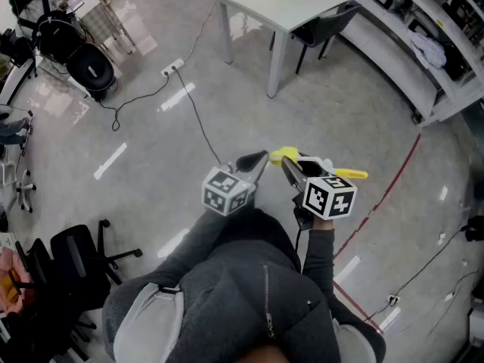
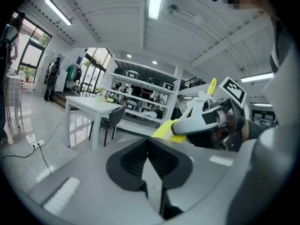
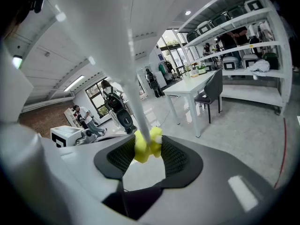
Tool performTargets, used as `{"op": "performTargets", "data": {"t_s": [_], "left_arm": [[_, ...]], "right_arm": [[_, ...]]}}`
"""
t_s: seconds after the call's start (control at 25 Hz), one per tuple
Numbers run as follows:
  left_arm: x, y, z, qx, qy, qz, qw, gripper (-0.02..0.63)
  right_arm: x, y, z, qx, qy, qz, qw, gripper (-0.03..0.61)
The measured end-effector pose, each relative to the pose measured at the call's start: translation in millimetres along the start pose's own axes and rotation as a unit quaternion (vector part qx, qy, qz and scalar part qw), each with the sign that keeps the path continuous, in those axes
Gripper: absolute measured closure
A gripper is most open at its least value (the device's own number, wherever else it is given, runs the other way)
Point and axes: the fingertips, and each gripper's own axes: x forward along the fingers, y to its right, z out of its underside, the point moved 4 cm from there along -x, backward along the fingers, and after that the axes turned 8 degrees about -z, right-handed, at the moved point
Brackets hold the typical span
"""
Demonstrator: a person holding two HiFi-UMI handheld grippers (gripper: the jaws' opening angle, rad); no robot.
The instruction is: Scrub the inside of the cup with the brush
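My left gripper (image 1: 255, 159) has its jaws pressed together on nothing, out over the floor (image 1: 151, 127). Just beside it, my right gripper (image 1: 288, 162) has its jaws clamped on the brush (image 3: 143, 149) at its yellow end, white handle slanting upward.

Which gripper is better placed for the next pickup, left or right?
Left. The left gripper is shut on nothing; the right gripper clamps the brush, so it is probably best kept for scrubbing.
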Motion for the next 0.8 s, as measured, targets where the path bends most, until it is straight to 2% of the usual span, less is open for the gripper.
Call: {"op": "performTargets", "data": {"t_s": [0.44,0.6,0.8], "left_arm": [[15,-9,3,-0.009,-0.009,0.004,0.9999,0.606],[32,-8,-2,-0.011,-0.011,0.012,0.9998,0.606],[51,-17,-9,-0.011,-0.01,0.011,0.9998,0.606]], "right_arm": [[7,10,-2,0.009,-0.001,0.004,1.0,0.405],[4,21,-16,0.009,0.011,0.015,1.0,0.402],[10,34,-38,-0.016,0.022,0.037,0.999,0.403]]}}
